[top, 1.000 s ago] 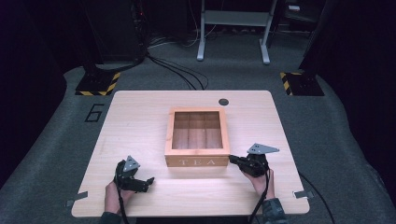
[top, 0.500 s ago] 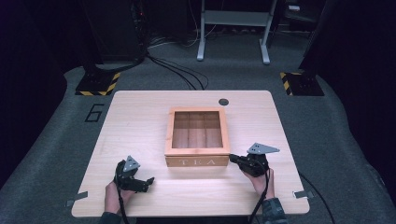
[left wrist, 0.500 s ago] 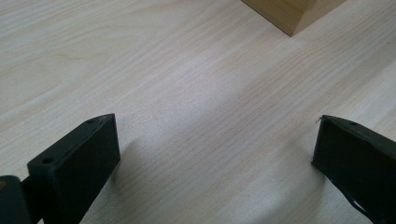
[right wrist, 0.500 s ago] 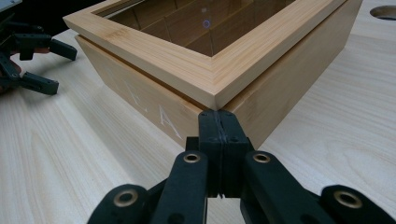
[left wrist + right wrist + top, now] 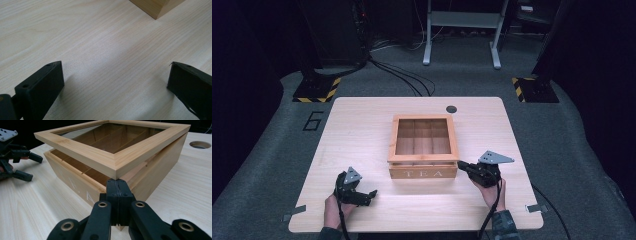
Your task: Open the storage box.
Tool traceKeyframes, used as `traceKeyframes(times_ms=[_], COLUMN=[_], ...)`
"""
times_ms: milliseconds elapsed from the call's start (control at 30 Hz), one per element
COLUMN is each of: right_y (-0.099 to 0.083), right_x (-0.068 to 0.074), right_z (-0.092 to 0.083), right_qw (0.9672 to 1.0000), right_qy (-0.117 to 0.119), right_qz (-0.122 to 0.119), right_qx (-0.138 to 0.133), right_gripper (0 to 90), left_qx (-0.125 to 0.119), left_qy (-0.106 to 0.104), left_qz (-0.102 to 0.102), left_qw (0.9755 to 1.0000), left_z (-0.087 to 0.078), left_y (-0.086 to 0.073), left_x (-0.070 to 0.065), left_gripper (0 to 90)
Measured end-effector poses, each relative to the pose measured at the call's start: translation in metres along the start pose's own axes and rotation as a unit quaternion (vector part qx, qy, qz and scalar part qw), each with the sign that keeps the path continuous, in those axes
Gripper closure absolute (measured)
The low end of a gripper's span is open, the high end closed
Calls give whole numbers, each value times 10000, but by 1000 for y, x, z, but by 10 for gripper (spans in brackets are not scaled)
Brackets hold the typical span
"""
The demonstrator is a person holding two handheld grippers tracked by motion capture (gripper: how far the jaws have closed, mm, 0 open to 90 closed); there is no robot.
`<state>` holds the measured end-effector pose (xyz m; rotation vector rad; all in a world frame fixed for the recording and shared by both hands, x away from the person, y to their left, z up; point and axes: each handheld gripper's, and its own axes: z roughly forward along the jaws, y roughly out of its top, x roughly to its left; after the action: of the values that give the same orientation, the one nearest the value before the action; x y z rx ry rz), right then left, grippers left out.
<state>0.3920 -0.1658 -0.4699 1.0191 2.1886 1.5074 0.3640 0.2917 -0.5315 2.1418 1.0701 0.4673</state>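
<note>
The right gripper [image 5: 117,185], jaws pressed together, props the tea box's [image 5: 423,172] lid [image 5: 113,160] ajar at its front corner, while the left gripper [image 5: 364,196], jaws spread, rests near the table's [image 5: 362,125] front edge.

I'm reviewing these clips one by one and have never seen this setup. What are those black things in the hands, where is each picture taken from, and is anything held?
A person holds a black two-jaw tool in each hand. The high view looks down on a wooden table. The other two pictures come from cameras riding on each tool.

A wooden tea box with a glass-paned lid sits mid-table.

The left gripper rests low over bare tabletop, jaws apart, holding nothing.

The right gripper has its jaws pressed together, with the tips wedged under the lid's front corner, which stands slightly raised off the box. It seems to be prying the lid up, not clamping it.
</note>
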Motion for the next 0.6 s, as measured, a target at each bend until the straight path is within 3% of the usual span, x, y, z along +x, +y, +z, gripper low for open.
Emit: traceKeyframes(times_ms=[600], right_y=[25], right_x=[-1], right_z=[1], right_qw=[9997], right_qy=[-12], right_qz=[-123], right_qx=[-225], right_gripper=[898], left_qx=[25], left_qy=[-4], left_qz=[57], left_qw=[10000], left_z=[0], left_y=[0], left_x=[1], left_gripper=[3])
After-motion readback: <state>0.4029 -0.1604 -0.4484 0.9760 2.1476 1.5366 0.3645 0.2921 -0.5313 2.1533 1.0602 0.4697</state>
